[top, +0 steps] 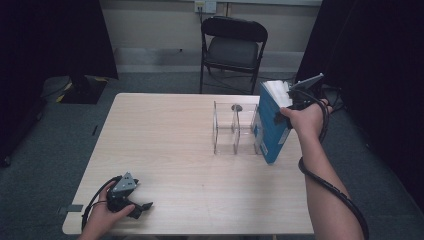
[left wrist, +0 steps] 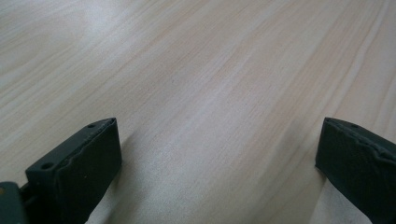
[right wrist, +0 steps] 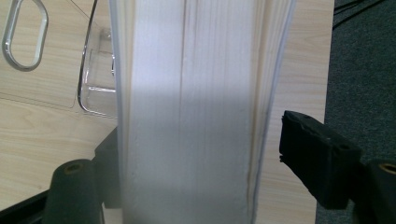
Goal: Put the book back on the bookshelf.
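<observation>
A thick blue book [top: 272,127] stands on end at the right end of a clear acrylic rack [top: 235,127], leaning a little. My right gripper [top: 300,97] hangs over its top edge. In the right gripper view the white page block [right wrist: 196,116] sits between the jaws. The right pad [right wrist: 317,158] stands clear of the cover with a gap, and the left one is half hidden behind the book. That gripper [right wrist: 201,135] is open. My left gripper [top: 140,207] rests low at the table's front left, open, with bare wood between its fingers [left wrist: 219,130].
The light wooden table [top: 165,140] is bare to the left of the rack and in front of it. The rack's dividers [right wrist: 95,70] lie left of the book. A black folding chair [top: 232,45] stands behind the table, and dark curtains hang at both sides.
</observation>
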